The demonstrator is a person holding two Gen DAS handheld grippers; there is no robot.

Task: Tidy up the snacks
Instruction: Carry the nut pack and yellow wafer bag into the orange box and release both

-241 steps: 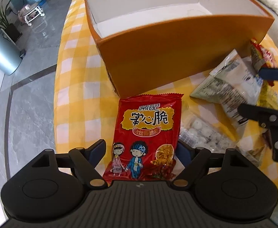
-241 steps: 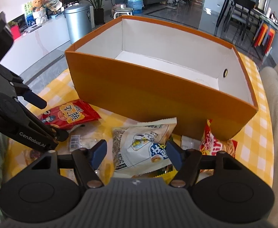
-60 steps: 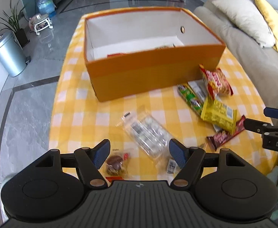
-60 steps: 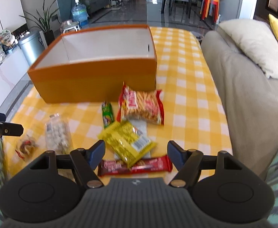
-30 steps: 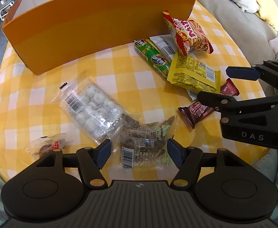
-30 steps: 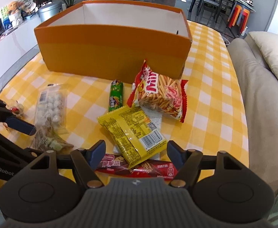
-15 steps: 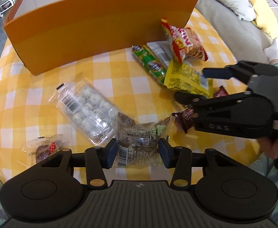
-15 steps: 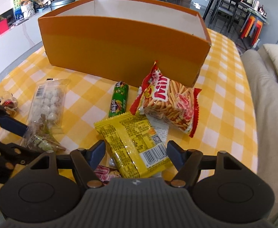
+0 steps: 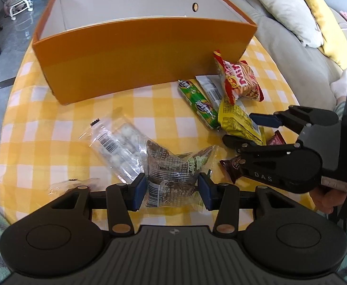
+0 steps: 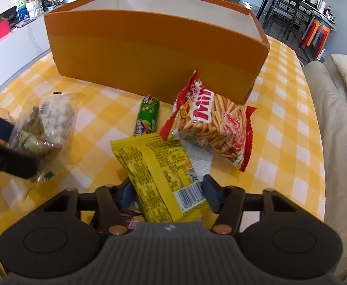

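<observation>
An orange box (image 9: pixel 135 54) stands at the back of the yellow checked table; it also shows in the right wrist view (image 10: pixel 154 57). My left gripper (image 9: pixel 173 191) is shut on a clear packet of brown snacks (image 9: pixel 173 171), which also shows in the right wrist view (image 10: pixel 28 140). My right gripper (image 10: pixel 167 193) has its jaws closed against the sides of a yellow packet (image 10: pixel 163 173), which also shows in the left wrist view (image 9: pixel 237 121). A red Mini sticks bag (image 10: pixel 211 121), a green roll (image 10: pixel 147 116) and a clear packet of white balls (image 9: pixel 118 147) lie on the cloth.
A brown chocolate bar (image 9: pixel 232 166) lies under the right gripper, with a small clear wrapper (image 9: pixel 78 182) at the near left table edge. A beige sofa with cushions (image 9: pixel 292 19) runs along the right side. The table edge is close below both grippers.
My left gripper closed on the clear brown snack packet and drew back a little with it. My right gripper moved forward and closed onto the yellow packet.
</observation>
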